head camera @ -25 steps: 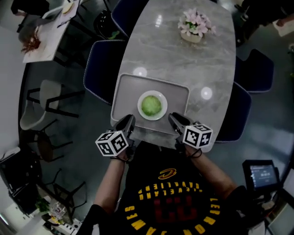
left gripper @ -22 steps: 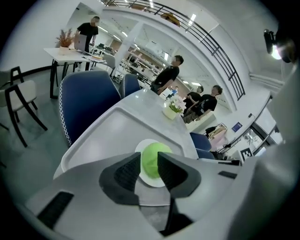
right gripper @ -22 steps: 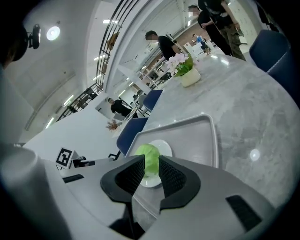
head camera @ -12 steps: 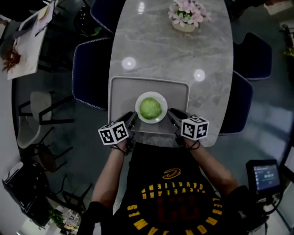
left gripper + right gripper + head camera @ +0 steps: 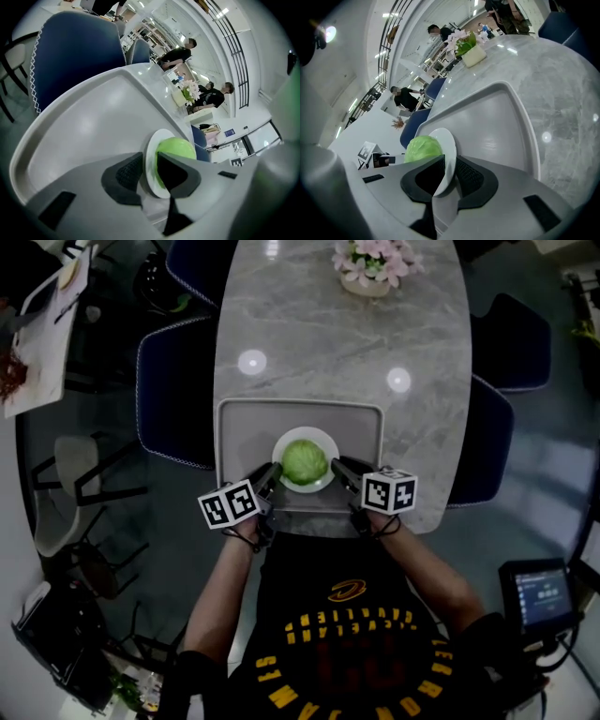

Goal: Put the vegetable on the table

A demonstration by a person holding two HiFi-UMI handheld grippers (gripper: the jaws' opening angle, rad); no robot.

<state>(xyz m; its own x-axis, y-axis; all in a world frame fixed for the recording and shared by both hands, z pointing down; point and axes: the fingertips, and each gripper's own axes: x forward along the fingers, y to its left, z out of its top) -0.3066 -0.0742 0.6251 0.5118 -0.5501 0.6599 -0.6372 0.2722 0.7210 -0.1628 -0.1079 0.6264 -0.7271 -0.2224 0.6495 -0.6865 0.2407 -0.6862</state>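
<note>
A round green cabbage (image 5: pixel 304 461) is sitting on a white round plate (image 5: pixel 281 444), on a grey rectangular tray (image 5: pixel 244 427). 2 grippers are flanking the plate (equally near the cabbage between them). The left gripper (image 5: pixel 270 474) is straddling the plate's left rim, jaws apart, having just been closing slightly. The right gripper (image 5: pixel 337 465) is pinching the plate's right rim.

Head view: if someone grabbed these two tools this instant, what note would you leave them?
Left gripper: fingers have just been closing, plate rim between them, not pressing yet.
Right gripper: plate rim between its fingers too; grip unclear.
Cabbage sits on the white plate, on the grey tray, at the marble table's near end.
Done: both grippers flank the plate.
Left: probably clamp, lift the plate off the tray, set it on bare tabletop.
</note>
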